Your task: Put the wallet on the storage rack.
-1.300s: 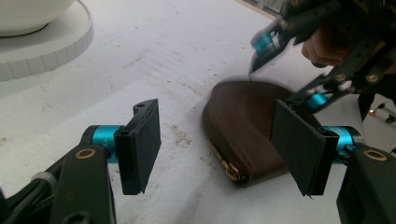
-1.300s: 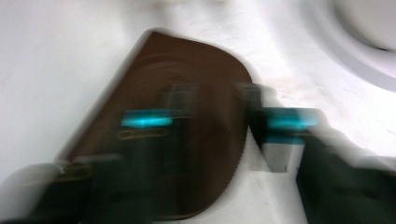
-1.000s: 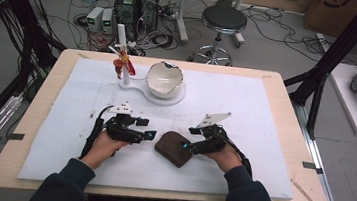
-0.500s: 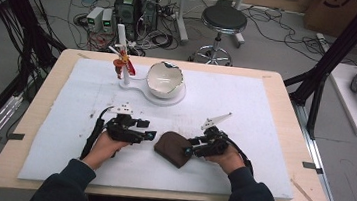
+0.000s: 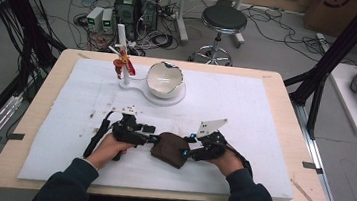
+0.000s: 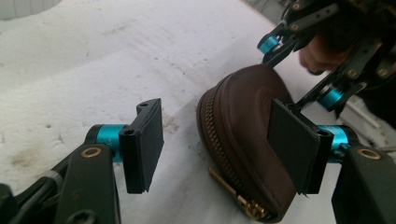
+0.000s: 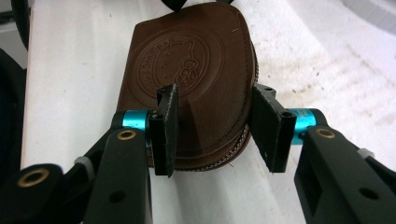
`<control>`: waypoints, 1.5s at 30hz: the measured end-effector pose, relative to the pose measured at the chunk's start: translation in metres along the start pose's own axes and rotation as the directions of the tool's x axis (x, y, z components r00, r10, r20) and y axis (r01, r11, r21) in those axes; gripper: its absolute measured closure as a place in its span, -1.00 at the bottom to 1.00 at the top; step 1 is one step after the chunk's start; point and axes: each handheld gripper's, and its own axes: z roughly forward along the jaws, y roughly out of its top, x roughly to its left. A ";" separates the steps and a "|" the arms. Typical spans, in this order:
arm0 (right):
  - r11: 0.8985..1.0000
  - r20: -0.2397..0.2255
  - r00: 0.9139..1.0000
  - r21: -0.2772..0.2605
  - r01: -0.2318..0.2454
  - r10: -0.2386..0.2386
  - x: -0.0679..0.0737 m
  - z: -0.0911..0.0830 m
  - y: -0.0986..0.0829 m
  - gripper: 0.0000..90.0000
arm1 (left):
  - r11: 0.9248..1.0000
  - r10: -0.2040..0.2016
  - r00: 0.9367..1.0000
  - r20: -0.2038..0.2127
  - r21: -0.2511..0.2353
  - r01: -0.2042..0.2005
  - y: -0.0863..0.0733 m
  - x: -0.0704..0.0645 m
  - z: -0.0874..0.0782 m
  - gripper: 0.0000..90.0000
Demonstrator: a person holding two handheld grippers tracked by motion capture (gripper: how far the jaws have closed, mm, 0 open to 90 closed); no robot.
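Brown leather pouch (image 5: 169, 149) lies flat on a white mat (image 5: 265, 114) covering a wooden table (image 5: 306, 159), close to the table's 6 o'clock edge in the high view. A person's two forearms in dark sleeves come in from 6 o'clock, each hand holding a black two-jaw gripper with blue fittings.

The left gripper (image 5: 148, 138) sits at 9 o'clock of the pouch, pointing toward it. In the left gripper view (image 6: 219, 140) its jaws stand wide apart; one jaw is over bare mat, the other overlaps the pouch's domed side, and whether it touches the leather cannot be told. A brass zipper (image 6: 233, 191) runs along the pouch's edge, its pull lying toward 6 o'clock in that view.

The right gripper (image 5: 187, 149) sits at 3 o'clock of the pouch. In the right gripper view (image 7: 217, 133) its jaws are partly open and straddle the near edge of the pouch: one jaw rests over the stamped leather face, the other is just beside the pouch's curved rim, so nothing is clamped. A round embossed emblem (image 7: 175, 58) shows on the leather.

Toward 12 o'clock on the mat stands a white bowl (image 5: 166, 79) on a white base, with a white post (image 5: 123, 54) carrying a small red figure (image 5: 121, 65) just beside it at 9 o'clock.
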 end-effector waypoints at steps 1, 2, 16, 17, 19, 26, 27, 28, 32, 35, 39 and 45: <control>1.000 -0.001 1.000 -0.005 0.015 -0.015 0.001 0.000 0.001 0.23 | 1.000 -0.003 1.000 0.010 0.000 0.003 0.000 0.000 0.001 -0.20; 0.999 0.007 0.999 -0.009 0.037 -0.037 0.002 0.000 0.001 0.23 | 1.000 0.002 1.000 0.012 0.005 -0.002 -0.001 -0.001 0.002 -0.20; 0.999 0.055 0.997 0.013 0.048 -0.048 0.003 0.004 0.002 0.12 | 0.988 0.155 0.988 -0.015 0.023 -0.154 0.002 -0.013 -0.002 0.76; 1.000 0.049 0.998 0.008 0.025 -0.025 0.001 0.005 0.002 0.09 | 0.987 0.161 0.987 -0.017 0.022 -0.160 0.002 -0.013 -0.002 0.77; 1.000 0.025 0.999 -0.003 -0.022 0.022 -0.003 0.004 0.000 -0.02 | 0.987 0.161 0.987 -0.016 0.018 -0.161 0.003 -0.014 -0.002 0.79; 0.979 -0.070 0.977 -0.004 -0.204 0.203 -0.012 0.005 -0.005 -0.38 | 0.988 0.156 0.988 -0.002 -0.002 -0.156 0.003 -0.016 -0.003 0.83; 0.974 -0.092 0.970 0.008 -0.226 0.226 -0.013 0.006 -0.006 -0.40 | 0.988 0.157 0.988 -0.001 -0.004 -0.157 0.003 -0.016 -0.003 0.83; 0.969 -0.116 0.962 0.021 -0.248 0.248 -0.014 0.008 -0.007 -0.44 | 0.988 0.155 0.988 0.003 -0.006 -0.155 0.003 -0.016 -0.003 0.83; 0.964 -0.199 0.943 0.054 -0.261 0.266 -0.014 0.012 -0.008 -0.19 | 0.987 0.161 0.987 0.010 -0.010 -0.161 0.004 -0.017 -0.004 0.84; 0.968 -0.194 0.948 0.048 -0.246 0.251 -0.014 0.010 -0.008 -0.03 | 0.988 0.154 0.988 0.010 -0.014 -0.153 0.004 -0.016 -0.004 0.84; 0.976 -0.190 0.958 0.016 -0.215 0.214 -0.012 0.005 -0.005 0.20 | 0.992 0.111 0.994 -0.023 -0.059 -0.112 0.006 -0.015 -0.007 0.40; 0.989 -0.120 0.987 -0.095 -0.116 0.105 -0.006 -0.009 0.001 0.50 | 0.994 0.094 0.995 -0.021 -0.047 -0.095 0.007 -0.013 -0.010 -0.13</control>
